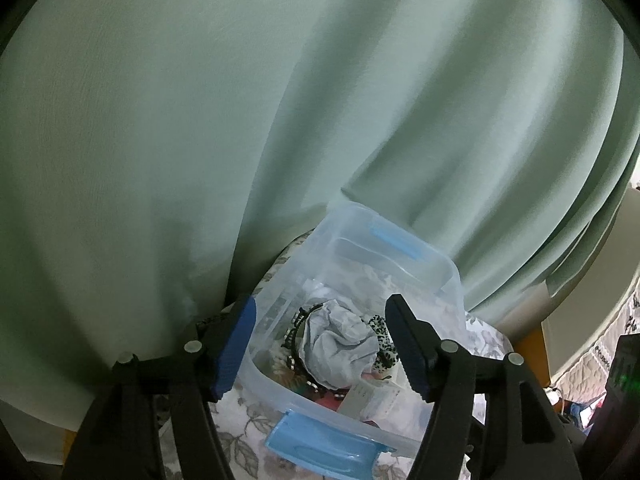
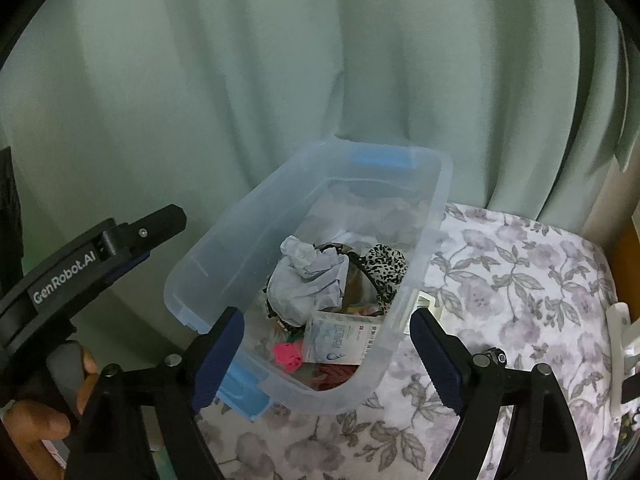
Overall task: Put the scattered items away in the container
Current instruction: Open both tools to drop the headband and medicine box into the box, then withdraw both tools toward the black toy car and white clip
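A clear plastic container (image 2: 436,208) with blue latches stands on a floral-covered surface (image 2: 520,272). Inside lie a crumpled pale cloth (image 2: 308,284), a leopard-print scrunchie (image 2: 386,268), a black headband (image 2: 344,249), a white packet (image 2: 340,340) and a pink item (image 2: 289,354). My right gripper (image 2: 326,354) is open and empty, hovering over the container's near end. My left gripper (image 1: 320,344) is open and empty above the same container (image 1: 448,268), over the cloth (image 1: 340,344). The left gripper's body (image 2: 100,248) shows at the left of the right wrist view.
A pale green curtain (image 2: 280,60) hangs right behind the container. A small white object (image 2: 426,304) lies on the floral cover beside the container's right wall. A white item (image 2: 624,332) sits at the far right edge. Wooden furniture (image 1: 532,348) borders the surface.
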